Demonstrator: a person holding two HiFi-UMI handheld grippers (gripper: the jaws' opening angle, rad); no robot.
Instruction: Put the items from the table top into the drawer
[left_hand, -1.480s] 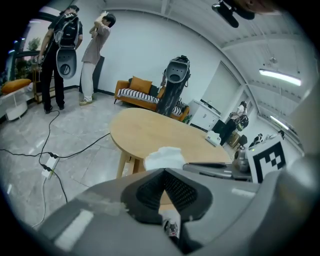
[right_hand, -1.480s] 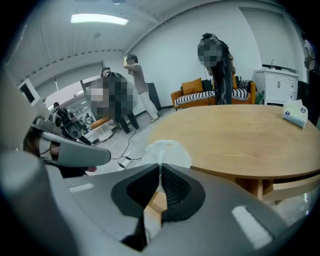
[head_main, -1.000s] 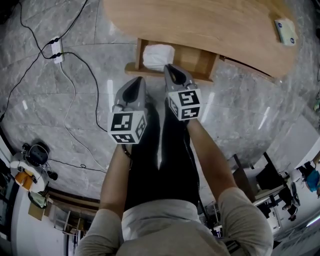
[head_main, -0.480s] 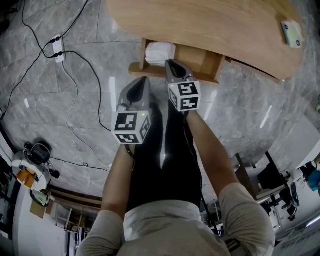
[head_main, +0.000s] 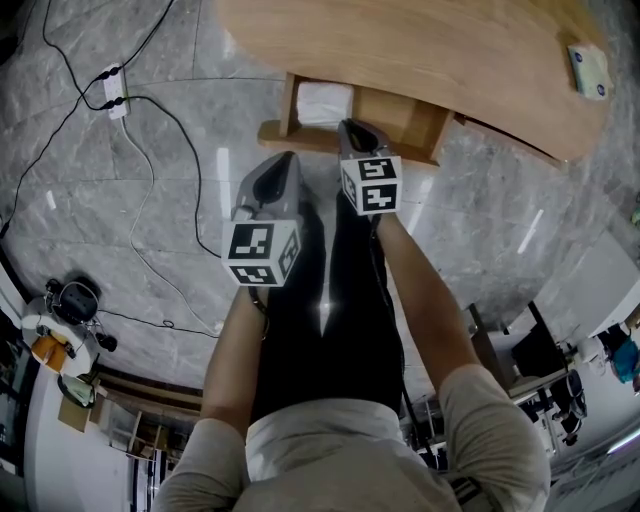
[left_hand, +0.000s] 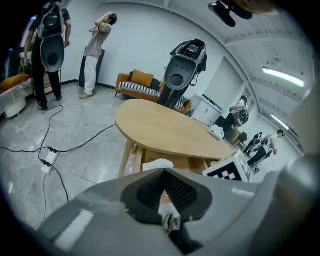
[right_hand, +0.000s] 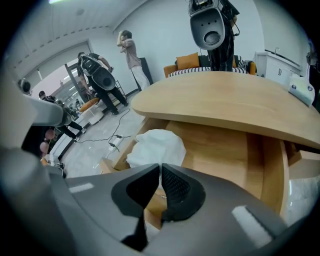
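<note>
An oval wooden table (head_main: 420, 50) has its drawer (head_main: 400, 115) pulled out toward me. A crumpled white item (head_main: 325, 100) lies in the drawer's left end, and it also shows as the white item (right_hand: 157, 147) just beyond the right jaws. A small white box (head_main: 590, 68) sits on the table top at the far right. My right gripper (head_main: 352, 130) hangs over the drawer's front edge, jaws shut with nothing between them. To its left my left gripper (head_main: 282, 162) is over the floor short of the drawer, also shut and empty.
Black cables and a white power strip (head_main: 115, 100) lie on the marble floor at left. Beyond the table stand people (left_hand: 95, 50) and an orange sofa (left_hand: 142, 82). My own legs in black trousers (head_main: 330, 300) are below the grippers.
My right gripper has sunk and now lies closer to the drawer's front edge. The left gripper has hardly moved. Both jaws stay shut.
</note>
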